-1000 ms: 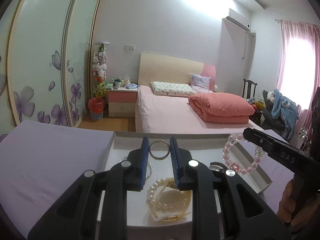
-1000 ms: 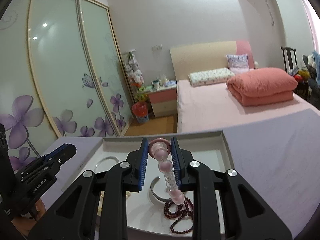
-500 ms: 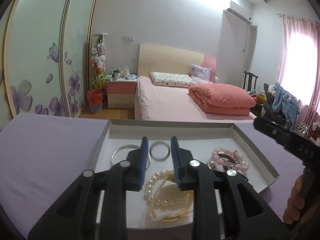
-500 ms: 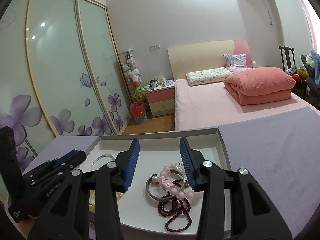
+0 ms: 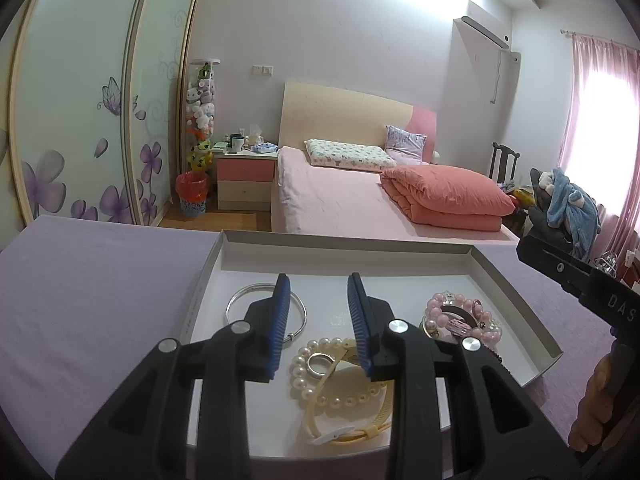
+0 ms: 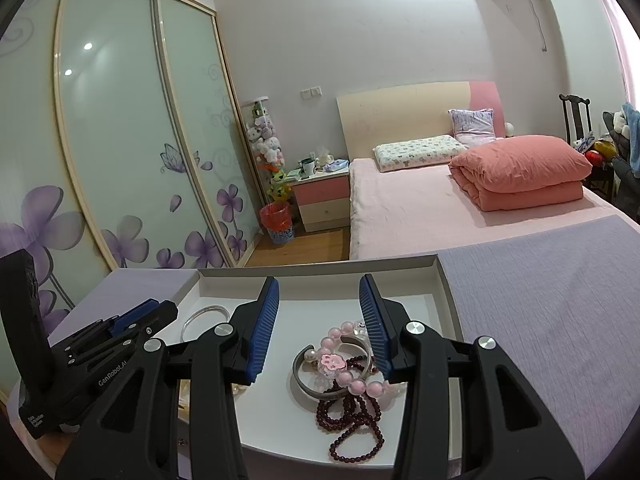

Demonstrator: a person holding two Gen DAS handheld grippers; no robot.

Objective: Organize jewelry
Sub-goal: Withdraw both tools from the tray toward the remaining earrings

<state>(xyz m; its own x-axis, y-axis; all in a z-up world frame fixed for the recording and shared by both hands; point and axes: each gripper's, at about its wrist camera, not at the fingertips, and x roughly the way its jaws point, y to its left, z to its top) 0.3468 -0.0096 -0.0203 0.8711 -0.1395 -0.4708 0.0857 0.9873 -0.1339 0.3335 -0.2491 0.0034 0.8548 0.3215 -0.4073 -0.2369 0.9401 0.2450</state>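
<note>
1. While both tools hung over the shallow white cardboard tray [image 5: 516,292], the left gripper [image 5: 318,320] had its blue-padded fingers released with nothing between them; its jaws had just been opening. The right gripper [image 6: 318,316] was likewise released and empty, its jaws spread wider above the jewelry.
2. All the jewelry lay inside the tray, which sat on the lilac-covered tabletop [image 5: 92,280].
3. On the tray's left side lay a thin silver wire bangle [image 5: 240,300], stiff, light and probably slippery; pinching across its rim looked the best hold.
4. Nearer the camera, a white pearl bead bracelet [image 5: 298,368] lay over a cream plastic strap [image 5: 386,412], with a small silver ring [image 5: 318,364] resting inside its loop. The ring was tiny and would likely skate away under a careless pinch.
5. On the right side, a pink bead bracelet [image 6: 352,384] was draped over a grey metal cuff [image 6: 298,372] and touched a dark red bead strand [image 6: 360,432]. The beaded pieces seemed limp and light, so lifting one by a single bead could drag its neighbours.
6. That tangle, the tray's raised walls, and the other tool close alongside were the main obstructions; beyond stood a pink bed [image 6: 420,204] and a flowered wardrobe [image 6: 120,160], well clear.
</note>
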